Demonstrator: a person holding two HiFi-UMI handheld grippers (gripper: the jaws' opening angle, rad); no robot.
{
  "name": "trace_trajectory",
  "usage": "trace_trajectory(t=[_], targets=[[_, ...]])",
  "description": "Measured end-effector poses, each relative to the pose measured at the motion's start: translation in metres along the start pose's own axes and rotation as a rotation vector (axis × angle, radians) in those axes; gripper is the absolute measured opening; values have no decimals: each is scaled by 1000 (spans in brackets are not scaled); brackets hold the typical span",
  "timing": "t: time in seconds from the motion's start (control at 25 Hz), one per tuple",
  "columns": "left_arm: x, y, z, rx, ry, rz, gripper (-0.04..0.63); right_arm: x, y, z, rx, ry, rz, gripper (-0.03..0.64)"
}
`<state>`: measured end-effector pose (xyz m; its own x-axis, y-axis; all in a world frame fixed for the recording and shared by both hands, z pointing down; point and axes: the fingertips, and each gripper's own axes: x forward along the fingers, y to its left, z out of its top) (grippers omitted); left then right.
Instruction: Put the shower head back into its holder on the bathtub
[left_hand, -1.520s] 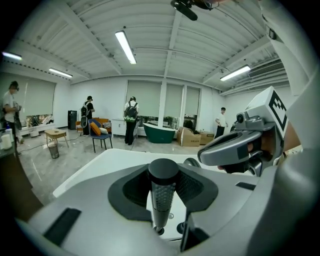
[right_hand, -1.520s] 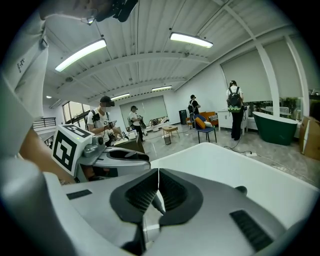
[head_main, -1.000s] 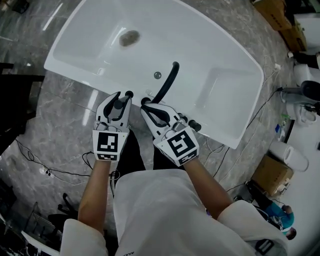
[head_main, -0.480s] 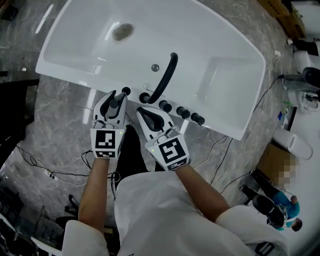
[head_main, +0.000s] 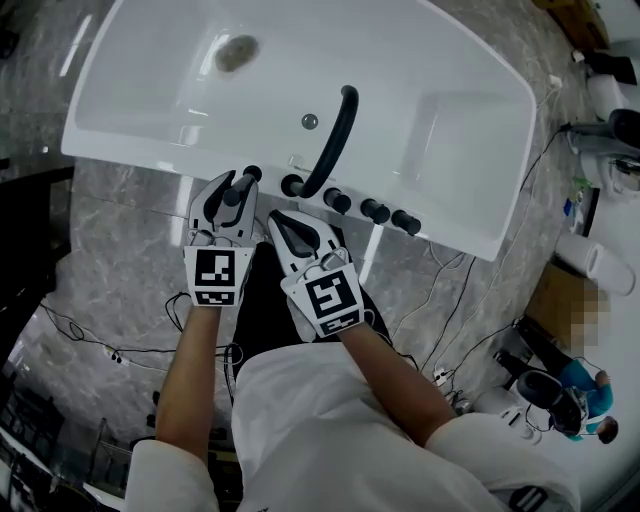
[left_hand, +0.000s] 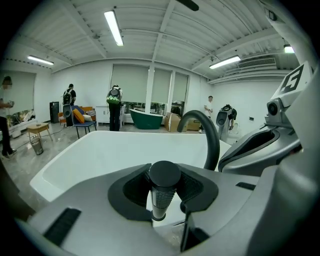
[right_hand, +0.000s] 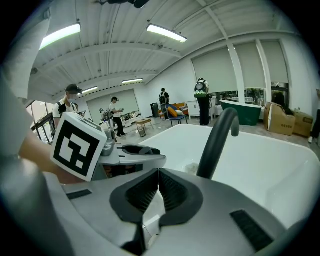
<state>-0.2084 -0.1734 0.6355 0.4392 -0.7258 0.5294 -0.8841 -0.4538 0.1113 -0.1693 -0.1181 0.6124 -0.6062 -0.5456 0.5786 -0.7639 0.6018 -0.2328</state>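
A black shower head (left_hand: 161, 199) with a knurled stem and a round cap stands upright between the pads of my left gripper (left_hand: 165, 187), which is shut on it. In the head view my left gripper (head_main: 238, 188) sits at the near rim of the white bathtub (head_main: 480, 240), just short of a small black holder (head_main: 252, 173). My right gripper (head_main: 281, 222) hangs beside it, below the rim, with jaws shut and empty (right_hand: 158, 175). The black curved faucet spout (head_main: 335, 140) rises from the rim right of the holder.
Three black knobs (head_main: 375, 210) line the rim right of the spout. The tub's drain (head_main: 238, 52) lies at the far left. Cables (head_main: 100, 340) trail over the grey marble floor (head_main: 120, 230). Cardboard boxes and equipment stand at the right. Several people stand far back in the room (left_hand: 115, 107).
Both grippers have sunk lower along the tub's near side. The right gripper has drawn back from the spout's base and rolled a little. The left still grips the shower head.
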Motion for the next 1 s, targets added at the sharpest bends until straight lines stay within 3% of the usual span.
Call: trace_trajectory(t=[0.4,1.0], targets=[[14,-4,-9,50,14,-27,133,7,-8,-12,40,3,-41,20],[22,-11,-5,52,13,-31,133,4,-18,-17,46,15,-43,20]])
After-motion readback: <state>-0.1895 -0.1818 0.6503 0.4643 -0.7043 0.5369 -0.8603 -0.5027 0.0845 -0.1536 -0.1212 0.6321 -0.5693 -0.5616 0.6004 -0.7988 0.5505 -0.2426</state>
